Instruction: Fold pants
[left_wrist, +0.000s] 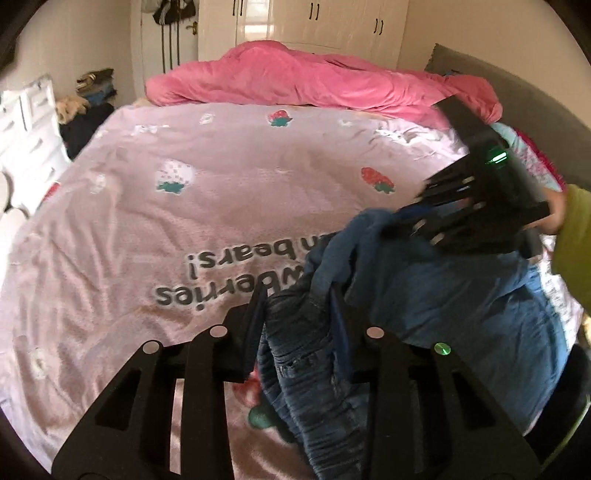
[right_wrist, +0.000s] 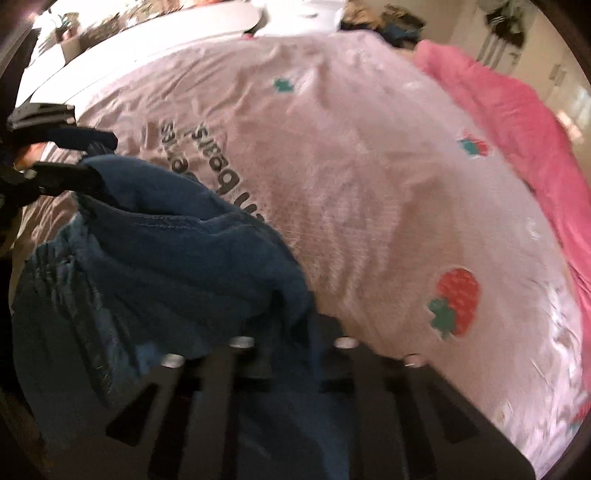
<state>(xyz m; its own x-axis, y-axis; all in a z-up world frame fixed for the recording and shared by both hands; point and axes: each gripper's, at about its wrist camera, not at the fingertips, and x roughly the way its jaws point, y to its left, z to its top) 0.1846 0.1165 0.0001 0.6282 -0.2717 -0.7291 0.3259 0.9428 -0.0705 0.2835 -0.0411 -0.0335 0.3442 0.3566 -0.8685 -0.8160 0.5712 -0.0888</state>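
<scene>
Left wrist view: catalogue, placed against the bedspread (left_wrist: 184, 177).
Bedspread: pale pink, plush, strawberry print, creased; work surface.
Left gripper (left_wrist: 295, 299): clamped on a bunched denim edge, apparently to lift it.
Pants (left_wrist: 443, 302): blue denim, ribbed elastic band, heaped on the bedspread's near right part, hanging between both claws.
Right gripper (left_wrist: 413, 225): closed on the pants' upper fold.

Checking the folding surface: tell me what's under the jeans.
Under the jeans lies the pink strawberry-print blanket; they cover part of its printed lettering, so those words cannot be read.
</scene>
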